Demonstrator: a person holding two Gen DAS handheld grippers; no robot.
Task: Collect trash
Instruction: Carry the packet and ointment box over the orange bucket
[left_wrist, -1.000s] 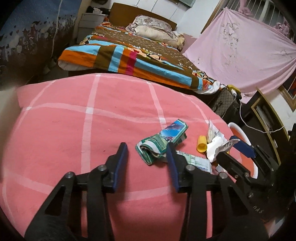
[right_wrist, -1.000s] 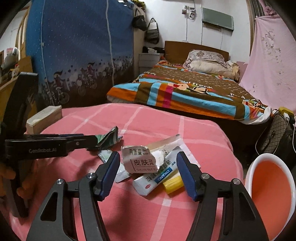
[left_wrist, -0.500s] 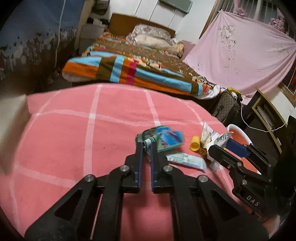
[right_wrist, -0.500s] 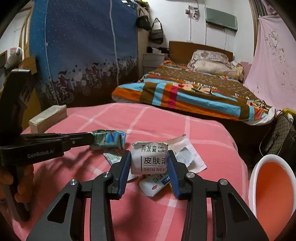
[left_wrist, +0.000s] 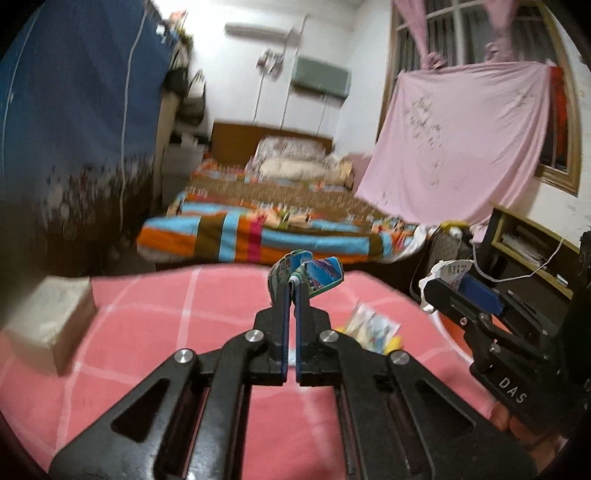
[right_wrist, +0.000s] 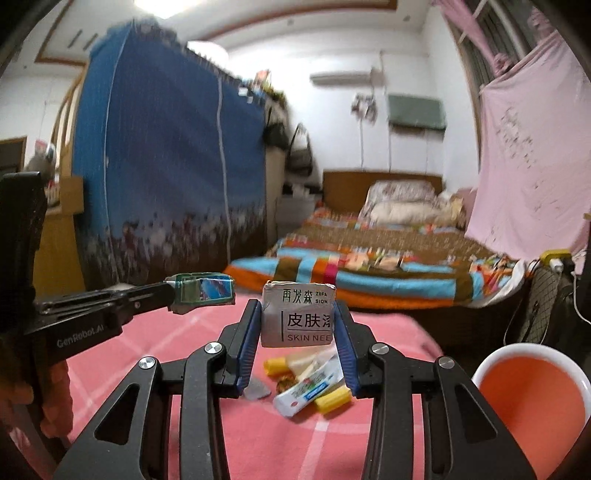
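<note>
My left gripper (left_wrist: 291, 286) is shut on a crumpled blue-green wrapper (left_wrist: 314, 275) and holds it above the pink checked cloth (left_wrist: 147, 325). From the side, the right wrist view shows that wrapper (right_wrist: 201, 290) at the tip of the left gripper (right_wrist: 168, 291). A small grey-white skin-care box (right_wrist: 299, 319) is pinched between the blue pads of my right gripper (right_wrist: 298, 314), lifted off the cloth. In the left wrist view the right gripper (left_wrist: 448, 284) stands at the right with the box (left_wrist: 452, 271) in it. A white tube (right_wrist: 308, 387), yellow caps and scraps lie on the cloth below.
An orange basin with a white rim (right_wrist: 532, 402) stands low at the right of the cloth. A pale block (left_wrist: 51, 317) rests at the cloth's left edge. Beyond are a bed with a striped blanket (right_wrist: 369, 269), a blue wardrobe (right_wrist: 166, 177) and a pink sheet (left_wrist: 461, 147).
Both grippers closed, the left on the wrapper and the right on the box, and both lifted their loads off the cloth. The views tilted up toward the room.
</note>
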